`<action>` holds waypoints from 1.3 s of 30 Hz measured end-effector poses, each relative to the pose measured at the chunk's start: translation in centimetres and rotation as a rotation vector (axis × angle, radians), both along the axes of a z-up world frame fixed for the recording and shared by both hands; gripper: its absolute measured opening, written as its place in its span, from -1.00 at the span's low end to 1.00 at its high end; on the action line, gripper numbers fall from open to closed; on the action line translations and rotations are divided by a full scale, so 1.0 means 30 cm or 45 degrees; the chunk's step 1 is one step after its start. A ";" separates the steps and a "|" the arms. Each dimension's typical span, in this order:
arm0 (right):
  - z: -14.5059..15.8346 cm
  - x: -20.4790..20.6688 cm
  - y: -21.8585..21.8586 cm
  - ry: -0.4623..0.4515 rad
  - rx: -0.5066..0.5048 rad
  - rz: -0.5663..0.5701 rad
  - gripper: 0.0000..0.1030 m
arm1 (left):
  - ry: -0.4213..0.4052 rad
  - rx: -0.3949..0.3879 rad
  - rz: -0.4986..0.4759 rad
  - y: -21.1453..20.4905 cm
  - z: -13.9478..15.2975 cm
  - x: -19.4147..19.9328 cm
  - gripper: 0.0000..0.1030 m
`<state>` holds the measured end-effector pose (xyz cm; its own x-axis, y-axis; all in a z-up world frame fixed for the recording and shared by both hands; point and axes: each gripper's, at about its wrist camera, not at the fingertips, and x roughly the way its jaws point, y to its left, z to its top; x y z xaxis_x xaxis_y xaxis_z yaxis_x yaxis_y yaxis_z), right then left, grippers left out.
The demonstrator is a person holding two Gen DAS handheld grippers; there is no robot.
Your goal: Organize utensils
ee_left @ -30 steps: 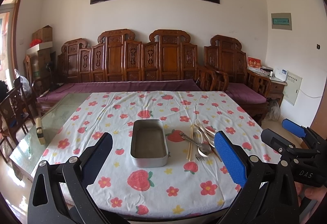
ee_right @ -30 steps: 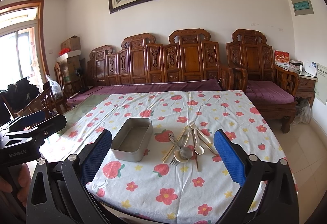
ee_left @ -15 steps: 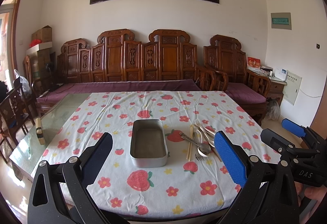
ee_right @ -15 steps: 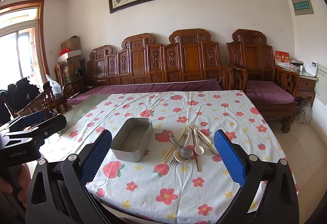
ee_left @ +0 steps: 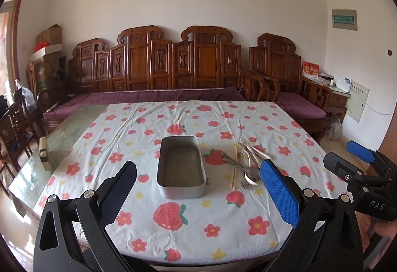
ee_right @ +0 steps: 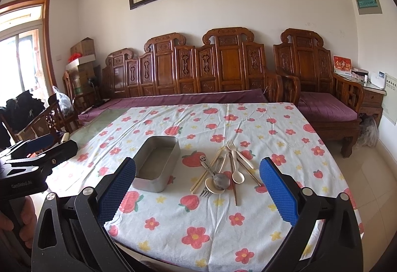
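An empty rectangular metal tin sits mid-table on the flowered cloth. Just right of it lies a loose pile of utensils: wooden chopsticks, forks, a steel spoon and cream plastic spoons. My left gripper hovers open above the near table edge, facing the tin, nothing between its fingers. My right gripper is open too, back from the near edge and facing the pile. In the left wrist view the right gripper appears at the far right.
The table has a glass top bare on its left strip, where a small wooden block lies. Carved wooden benches with purple cushions line the wall behind. Chairs stand at the left. A hand holds the left gripper's handle.
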<state>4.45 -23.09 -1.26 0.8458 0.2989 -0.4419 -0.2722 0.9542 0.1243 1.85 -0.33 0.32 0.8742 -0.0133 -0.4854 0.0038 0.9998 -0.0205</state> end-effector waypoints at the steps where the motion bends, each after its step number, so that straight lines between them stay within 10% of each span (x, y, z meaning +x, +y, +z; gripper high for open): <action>1: -0.005 0.009 -0.001 0.005 -0.003 -0.003 0.95 | 0.002 -0.002 -0.001 0.001 -0.008 0.006 0.88; 29: -0.218 0.332 -0.079 0.187 -0.106 0.026 0.72 | 0.196 0.047 -0.107 -0.106 -0.244 0.305 0.88; 39: -0.376 0.504 -0.084 0.336 -0.208 0.131 0.33 | 0.299 0.059 -0.180 -0.186 -0.345 0.412 0.88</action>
<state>19.57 -25.63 -12.54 0.6648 0.2837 -0.6911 -0.3468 0.9366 0.0509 14.21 -5.90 -10.04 0.7287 -0.1002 -0.6775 0.1439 0.9896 0.0084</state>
